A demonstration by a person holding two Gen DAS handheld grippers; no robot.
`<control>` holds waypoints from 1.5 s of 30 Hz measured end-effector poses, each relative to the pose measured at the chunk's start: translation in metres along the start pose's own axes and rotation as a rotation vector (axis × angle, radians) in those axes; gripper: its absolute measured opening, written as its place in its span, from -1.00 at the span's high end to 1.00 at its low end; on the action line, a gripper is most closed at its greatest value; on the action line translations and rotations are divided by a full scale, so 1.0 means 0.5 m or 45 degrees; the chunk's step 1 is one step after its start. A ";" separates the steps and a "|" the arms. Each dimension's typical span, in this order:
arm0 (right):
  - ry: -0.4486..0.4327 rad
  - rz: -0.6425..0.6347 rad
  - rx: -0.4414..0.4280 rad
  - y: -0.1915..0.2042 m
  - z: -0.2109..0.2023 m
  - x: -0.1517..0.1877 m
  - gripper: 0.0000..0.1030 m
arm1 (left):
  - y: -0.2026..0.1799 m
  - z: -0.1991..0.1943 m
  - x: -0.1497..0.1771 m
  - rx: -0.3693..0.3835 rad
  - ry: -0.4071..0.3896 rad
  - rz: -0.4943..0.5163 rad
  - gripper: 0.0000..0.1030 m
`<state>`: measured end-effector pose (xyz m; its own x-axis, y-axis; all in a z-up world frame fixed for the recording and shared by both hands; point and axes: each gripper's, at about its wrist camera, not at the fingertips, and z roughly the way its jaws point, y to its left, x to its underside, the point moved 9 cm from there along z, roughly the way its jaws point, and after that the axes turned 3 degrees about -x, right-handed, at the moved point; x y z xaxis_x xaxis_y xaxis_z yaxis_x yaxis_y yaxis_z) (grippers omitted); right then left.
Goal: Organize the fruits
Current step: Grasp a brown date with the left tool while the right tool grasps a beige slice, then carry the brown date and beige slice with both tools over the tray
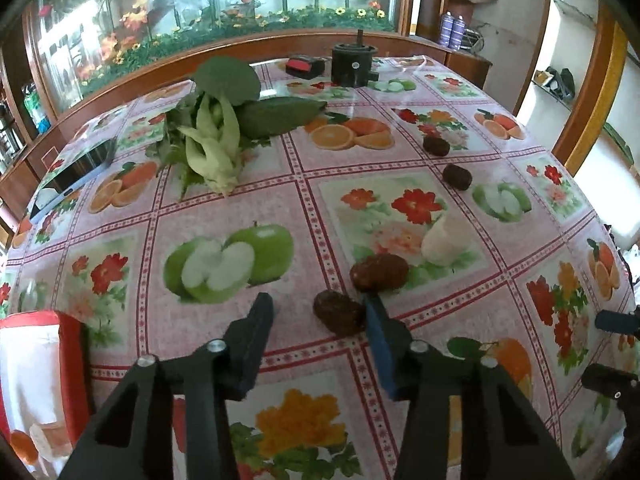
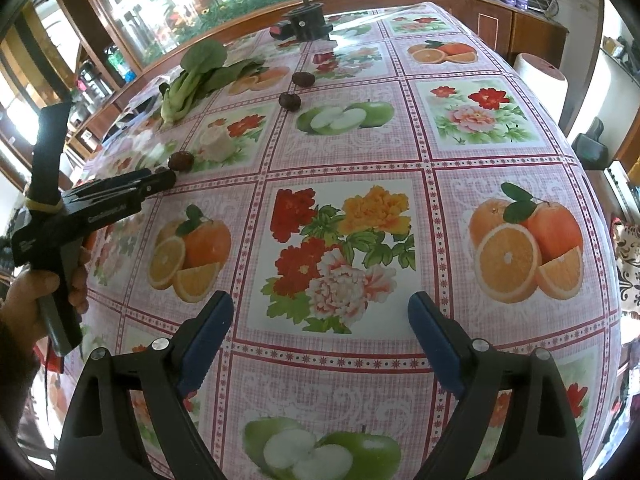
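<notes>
Left fingers point(image 1: 370, 320) spread, beside fruit | fruit point(image 1: 339, 312): brown, oval, rough-skinned

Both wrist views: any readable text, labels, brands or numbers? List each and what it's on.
None can be read.
Left claw: pale lettering along its body, too blurred to read.
Purple bottles: labels too small to read.
Tablecloth: only printed fruit and flowers, no words.

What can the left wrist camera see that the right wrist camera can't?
Only the left wrist view shows the red and white bag and the nearest brown fruit beside the open left gripper. Only the right wrist view shows the hand holding that gripper, and the empty, open right gripper. Both show the bok choy, white chunk and flowered tablecloth.
</notes>
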<state>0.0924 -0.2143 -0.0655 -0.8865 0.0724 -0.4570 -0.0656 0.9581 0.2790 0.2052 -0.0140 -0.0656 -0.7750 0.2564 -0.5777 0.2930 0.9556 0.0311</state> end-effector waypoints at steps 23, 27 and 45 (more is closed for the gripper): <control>-0.215 -0.529 0.103 0.162 0.091 -0.158 -0.74 | 0.023 -0.063 0.083 0.060 -0.017 -0.168 0.46; -0.182 -0.501 0.099 0.159 0.126 -0.176 -0.73 | 0.030 -0.079 0.107 0.074 -0.007 -0.180 0.46; -0.145 -0.412 -0.026 0.178 0.137 -0.189 0.53 | 0.054 -0.106 0.147 0.123 -0.005 -0.302 0.46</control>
<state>0.2017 -0.1169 -0.0552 -0.7616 -0.2026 -0.6155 -0.3451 0.9308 0.1207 0.1264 0.0384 -0.0638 -0.8261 0.0260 -0.5629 0.1557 0.9706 -0.1837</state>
